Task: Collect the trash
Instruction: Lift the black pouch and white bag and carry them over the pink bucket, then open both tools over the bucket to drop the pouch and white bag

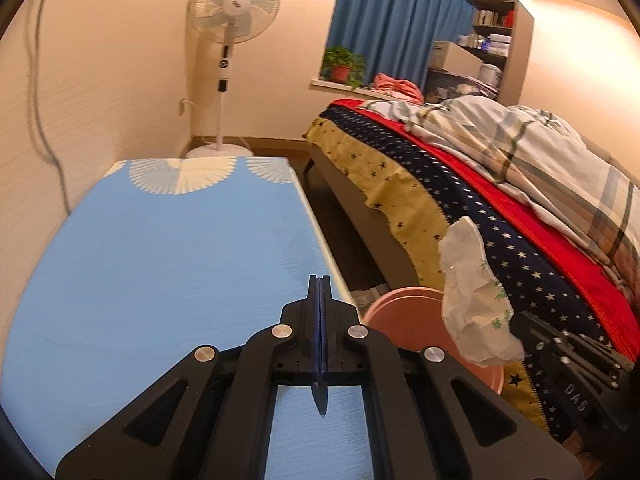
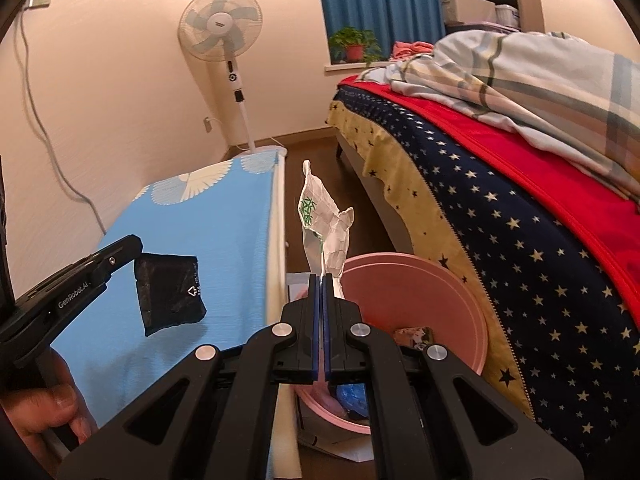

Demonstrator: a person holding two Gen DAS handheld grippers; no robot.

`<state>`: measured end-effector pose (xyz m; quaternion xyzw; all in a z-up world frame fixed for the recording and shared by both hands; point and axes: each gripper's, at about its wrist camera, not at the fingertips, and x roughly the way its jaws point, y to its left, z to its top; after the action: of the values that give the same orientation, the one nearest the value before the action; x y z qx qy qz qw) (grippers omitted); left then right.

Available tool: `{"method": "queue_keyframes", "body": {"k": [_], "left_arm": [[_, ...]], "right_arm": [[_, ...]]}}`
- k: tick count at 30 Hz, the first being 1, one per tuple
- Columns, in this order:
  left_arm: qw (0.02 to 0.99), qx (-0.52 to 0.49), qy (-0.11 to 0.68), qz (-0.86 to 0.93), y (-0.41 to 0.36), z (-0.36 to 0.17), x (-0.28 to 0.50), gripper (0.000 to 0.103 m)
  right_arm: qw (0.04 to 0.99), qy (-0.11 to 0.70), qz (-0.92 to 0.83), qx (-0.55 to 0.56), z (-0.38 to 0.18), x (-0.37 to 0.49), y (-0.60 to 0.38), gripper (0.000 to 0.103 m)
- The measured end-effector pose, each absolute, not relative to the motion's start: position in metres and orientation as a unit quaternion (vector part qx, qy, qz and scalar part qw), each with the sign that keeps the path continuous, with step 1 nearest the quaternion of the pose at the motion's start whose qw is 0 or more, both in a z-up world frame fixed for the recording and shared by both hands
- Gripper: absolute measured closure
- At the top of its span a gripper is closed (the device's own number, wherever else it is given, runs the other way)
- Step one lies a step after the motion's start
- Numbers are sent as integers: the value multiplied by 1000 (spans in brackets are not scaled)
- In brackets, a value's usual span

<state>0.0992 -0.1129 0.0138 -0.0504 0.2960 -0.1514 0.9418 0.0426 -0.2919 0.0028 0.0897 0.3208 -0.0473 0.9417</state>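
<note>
Bed (image 1: 500, 216) along the right, draped in a starred navy, red and yellow cover, with a plaid quilt (image 1: 532, 152) heaped on top. Table (image 1: 160, 264) at left, under a blue cloth with white fan patterns at its far end. Fan (image 1: 234, 12) upright in the far corner, beside the blue curtain (image 1: 400, 28); potted plant (image 1: 342, 66) on the sill below it. Pink bin (image 2: 420, 292) on the floor between table and bed, close against the bed's edge, with some scraps lying inside, too dim to name.

Left gripper (image 2: 134, 248) out over the table, fingers pressed together on the corner of a black wrapper (image 2: 170, 294), which hangs free above the blue cloth; seen edge-on in its own camera as a thin dark sliver (image 1: 320, 360) between the closed pads. Thumb and part of a hand (image 2: 48, 408) on that gripper's handle at lower left.

Right gripper (image 2: 321, 278) over the near rim of the bin, jaws clamped on the lower end of a crumpled white wrapper (image 2: 320, 216) with green leaf print, standing up from the tips. Same white wrapper (image 1: 476, 296) seen from the left camera, above the bin and against the bed's side.
</note>
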Motion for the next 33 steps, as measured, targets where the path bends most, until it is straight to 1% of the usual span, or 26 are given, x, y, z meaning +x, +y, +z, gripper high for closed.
{"method": "queue_keyframes", "body": {"k": [8,16,25,33], "left_arm": [[934,-38,290,-204,-159,15,102,103],[920,-32,300,-251,-202,-1,109,103],[895,-25,358,-264,-229,-43,134,103],[873,-11,408,-268,-247,-76,150,103]], "right_arm": [[934,331,-81,108,-11,43,-313,102],[926,339,-121,116,-32,44,-332,102],[907,365,-143,151,-69,51,-353,102],[893,395,-148,159,-104,59,-354,102]]}}
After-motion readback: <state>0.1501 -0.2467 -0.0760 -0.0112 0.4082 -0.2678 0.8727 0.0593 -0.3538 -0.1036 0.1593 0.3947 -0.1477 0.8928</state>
